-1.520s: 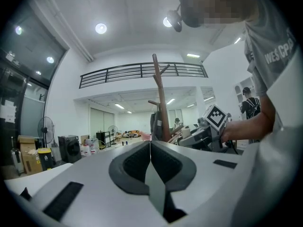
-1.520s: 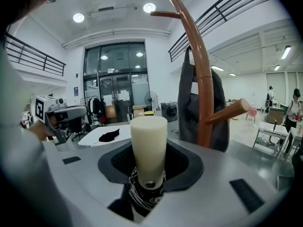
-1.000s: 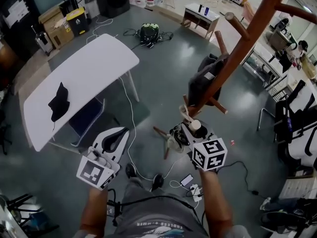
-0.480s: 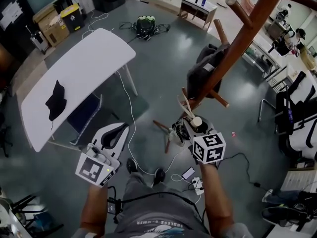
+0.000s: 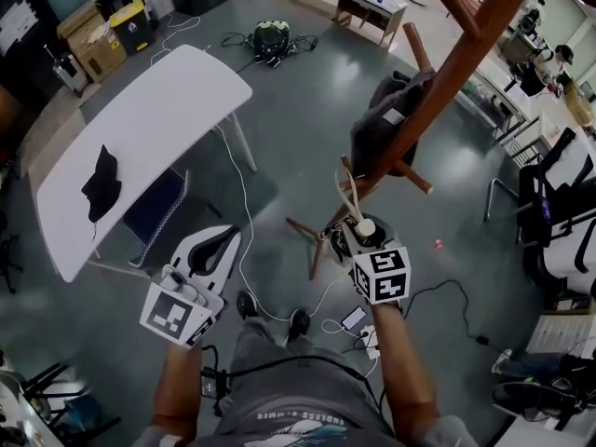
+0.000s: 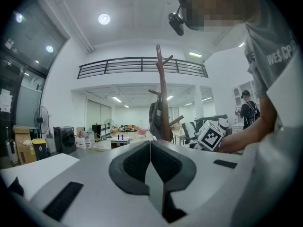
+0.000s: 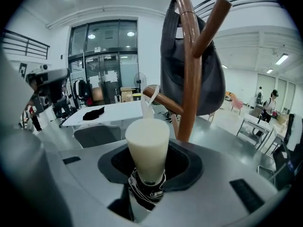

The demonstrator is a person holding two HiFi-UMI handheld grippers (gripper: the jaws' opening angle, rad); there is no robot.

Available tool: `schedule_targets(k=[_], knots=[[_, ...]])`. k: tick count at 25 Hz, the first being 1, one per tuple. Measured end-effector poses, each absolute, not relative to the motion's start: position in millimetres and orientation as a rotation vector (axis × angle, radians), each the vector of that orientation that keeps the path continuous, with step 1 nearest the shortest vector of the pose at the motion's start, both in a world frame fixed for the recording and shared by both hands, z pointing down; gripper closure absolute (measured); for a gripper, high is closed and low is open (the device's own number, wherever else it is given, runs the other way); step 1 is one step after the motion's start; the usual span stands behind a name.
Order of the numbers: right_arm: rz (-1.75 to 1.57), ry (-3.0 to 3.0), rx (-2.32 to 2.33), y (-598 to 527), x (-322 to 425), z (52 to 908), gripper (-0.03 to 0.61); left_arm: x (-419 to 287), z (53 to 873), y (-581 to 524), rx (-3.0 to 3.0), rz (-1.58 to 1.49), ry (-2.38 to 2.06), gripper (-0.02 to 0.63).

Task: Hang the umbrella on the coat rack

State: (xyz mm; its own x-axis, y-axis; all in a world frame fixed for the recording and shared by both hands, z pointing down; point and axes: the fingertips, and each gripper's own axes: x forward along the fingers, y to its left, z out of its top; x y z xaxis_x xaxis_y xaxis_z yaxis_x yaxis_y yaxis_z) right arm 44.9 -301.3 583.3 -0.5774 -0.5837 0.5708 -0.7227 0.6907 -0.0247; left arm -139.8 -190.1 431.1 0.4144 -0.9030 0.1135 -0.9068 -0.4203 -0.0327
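My right gripper [image 5: 358, 242] is shut on a folded umbrella [image 7: 147, 148] with a cream handle that stands up between the jaws. The umbrella's pale strap [image 7: 147, 103] runs up from the handle to the tip of a low peg [image 7: 163, 100] on the brown wooden coat rack [image 5: 438, 91]. A dark bag [image 5: 382, 133] hangs from a higher peg, just above and beyond the gripper. My left gripper [image 5: 216, 250] hovers lower left, away from the rack, shut with nothing in it. In the left gripper view the left gripper [image 6: 150, 157] shows its pads pressed together.
A white table [image 5: 158, 119] with a black cloth [image 5: 101, 182] on it stands to the left. Cables and a power strip [image 5: 363, 329] lie on the floor by the rack's feet. Black chairs [image 5: 559, 222] stand at the right, a low bench [image 5: 371, 7] farther back.
My right gripper has sunk a little with the umbrella, and the strap now stands up towards the low peg. The left gripper has stayed put.
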Motion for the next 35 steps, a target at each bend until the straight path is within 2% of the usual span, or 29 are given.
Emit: schedule_targets(k=[14,35], knots=[[0.169,-2.269,1.031,-304,28,583,0.422,-149,441,-194,2.583,0.141,-1.683,0.595],[0.202,-2.184,1.112,-325,48,608,0.42,-153,446,-201,2.575,0.117,-1.678,0.595]])
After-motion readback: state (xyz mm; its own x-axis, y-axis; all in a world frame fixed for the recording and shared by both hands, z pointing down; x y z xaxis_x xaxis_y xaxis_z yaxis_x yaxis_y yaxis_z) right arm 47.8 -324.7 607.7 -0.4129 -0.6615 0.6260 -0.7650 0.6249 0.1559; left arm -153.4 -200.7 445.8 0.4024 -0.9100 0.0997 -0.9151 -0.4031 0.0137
